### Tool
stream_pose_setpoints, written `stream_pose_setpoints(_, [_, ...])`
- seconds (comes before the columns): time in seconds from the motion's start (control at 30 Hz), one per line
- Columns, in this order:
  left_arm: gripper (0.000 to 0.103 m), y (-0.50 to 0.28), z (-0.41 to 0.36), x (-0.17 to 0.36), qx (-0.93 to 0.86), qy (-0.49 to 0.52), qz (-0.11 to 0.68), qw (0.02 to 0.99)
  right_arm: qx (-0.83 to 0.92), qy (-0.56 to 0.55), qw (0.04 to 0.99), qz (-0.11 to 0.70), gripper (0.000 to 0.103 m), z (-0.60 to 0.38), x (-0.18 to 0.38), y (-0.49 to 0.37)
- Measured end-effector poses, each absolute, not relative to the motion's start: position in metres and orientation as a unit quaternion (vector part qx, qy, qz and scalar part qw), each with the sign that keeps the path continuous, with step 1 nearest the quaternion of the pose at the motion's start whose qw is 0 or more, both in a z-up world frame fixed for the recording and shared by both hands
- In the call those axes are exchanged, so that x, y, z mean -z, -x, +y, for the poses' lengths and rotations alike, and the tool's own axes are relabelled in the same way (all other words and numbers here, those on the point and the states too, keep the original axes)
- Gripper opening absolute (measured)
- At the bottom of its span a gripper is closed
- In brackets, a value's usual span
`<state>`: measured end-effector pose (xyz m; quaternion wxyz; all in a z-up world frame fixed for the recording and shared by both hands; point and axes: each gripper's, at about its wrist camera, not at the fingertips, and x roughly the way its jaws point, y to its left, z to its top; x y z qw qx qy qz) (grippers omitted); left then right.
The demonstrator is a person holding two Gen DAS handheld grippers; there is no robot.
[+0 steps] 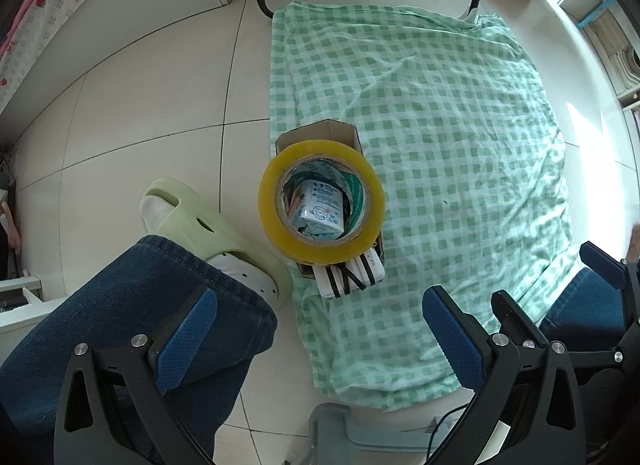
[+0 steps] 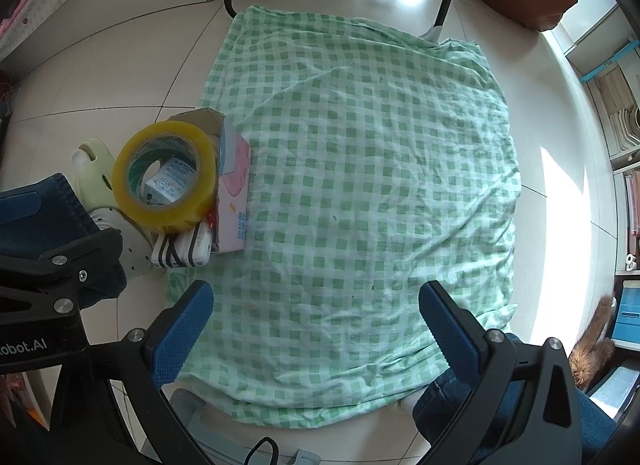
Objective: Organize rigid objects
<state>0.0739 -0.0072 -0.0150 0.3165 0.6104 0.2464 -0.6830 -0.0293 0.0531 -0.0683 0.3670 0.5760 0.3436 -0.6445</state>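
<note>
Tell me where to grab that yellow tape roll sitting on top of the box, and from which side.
Pinch the ring wall of the tape roll from above, one finger in the hole, one outside. It lies roughly flat on the cardboard box, hole up. The near rim looks best, though the small carton inside crowds the hole. Both the left gripper and the right gripper are open.

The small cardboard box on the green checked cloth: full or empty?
Full: the small cardboard box holds a white carton, and a yellow tape roll rests across its open top.
</note>
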Motion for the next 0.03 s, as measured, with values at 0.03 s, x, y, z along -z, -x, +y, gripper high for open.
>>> stream_pose_setpoints(0.03, [0.103, -0.0729, -0.0068, 0.0156, 0.682, -0.611, 0.245, 0.318, 0.644, -0.577, 0.366, 0.344, 0.103, 0.0533, 0.0689, 0.029])
